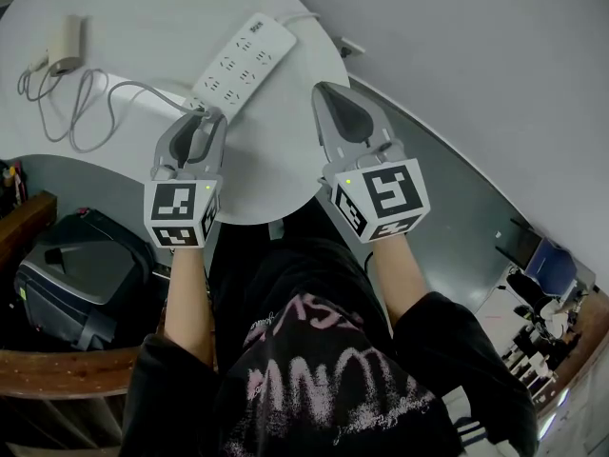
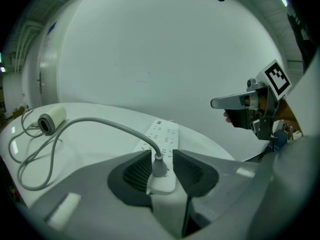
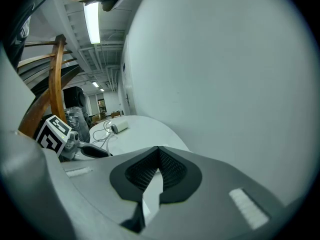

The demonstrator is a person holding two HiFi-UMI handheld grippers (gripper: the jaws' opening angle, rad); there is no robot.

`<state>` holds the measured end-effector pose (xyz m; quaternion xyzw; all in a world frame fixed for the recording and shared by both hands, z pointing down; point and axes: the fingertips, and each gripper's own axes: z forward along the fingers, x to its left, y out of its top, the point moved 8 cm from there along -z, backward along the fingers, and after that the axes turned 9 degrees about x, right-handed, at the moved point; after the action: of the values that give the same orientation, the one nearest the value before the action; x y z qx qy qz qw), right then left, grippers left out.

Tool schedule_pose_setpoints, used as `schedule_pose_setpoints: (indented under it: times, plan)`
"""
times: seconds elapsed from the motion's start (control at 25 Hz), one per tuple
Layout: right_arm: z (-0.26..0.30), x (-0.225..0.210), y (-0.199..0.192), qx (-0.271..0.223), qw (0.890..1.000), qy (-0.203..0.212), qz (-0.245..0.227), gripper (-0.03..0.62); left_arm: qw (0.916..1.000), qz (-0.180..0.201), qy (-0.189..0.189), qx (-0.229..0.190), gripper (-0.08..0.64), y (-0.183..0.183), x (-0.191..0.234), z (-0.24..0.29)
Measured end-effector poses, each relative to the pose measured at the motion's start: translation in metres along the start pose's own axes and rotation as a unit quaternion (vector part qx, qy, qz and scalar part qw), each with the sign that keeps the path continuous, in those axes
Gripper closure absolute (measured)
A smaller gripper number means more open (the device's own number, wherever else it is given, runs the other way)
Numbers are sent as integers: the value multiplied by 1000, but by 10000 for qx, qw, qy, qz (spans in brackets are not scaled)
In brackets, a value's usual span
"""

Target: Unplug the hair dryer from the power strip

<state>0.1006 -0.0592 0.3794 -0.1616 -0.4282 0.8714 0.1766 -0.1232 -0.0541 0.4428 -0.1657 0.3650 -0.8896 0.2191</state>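
In the head view the power strip [image 1: 238, 65] lies on the white round table [image 1: 285, 174], its long axis running on a slant from near-left to far-right. The hair dryer [image 1: 65, 44] lies well apart at the table's far left, and its grey cord [image 1: 133, 89] loops back to the strip's near end. The left gripper [image 1: 202, 120] reaches down to that end, while the right gripper [image 1: 331, 93] hovers just beside the strip, over bare table. In the left gripper view the jaws are spread on either side of the plug [image 2: 159, 166]. The plug stands upright in the strip's nearest socket, and its cord arcs up and away to the left. The left pad looks very close to the plug, though contact is hard to judge. The dryer's dark round end faces this camera, so its body points roughly along the table towards the strip. In the right gripper view the jaws are pressed together on nothing. The step in hand appears to be lining up on the plug. Next, the jaws need to close firmly on its body and pull straight up along the pins, probably with the right gripper pressing the strip down.
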Motion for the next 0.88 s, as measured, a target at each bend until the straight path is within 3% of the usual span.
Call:
schedule_pose_setpoints:
  times: [0.44,0.88]
  plan:
    - [3,-2,-1,28,10000,-5,1,581,9999,-1,98,70,483,-2,4,4]
    - [10,4,2,68,9999,110,-82,581,9999,8,83,67,489,-1,4,4]
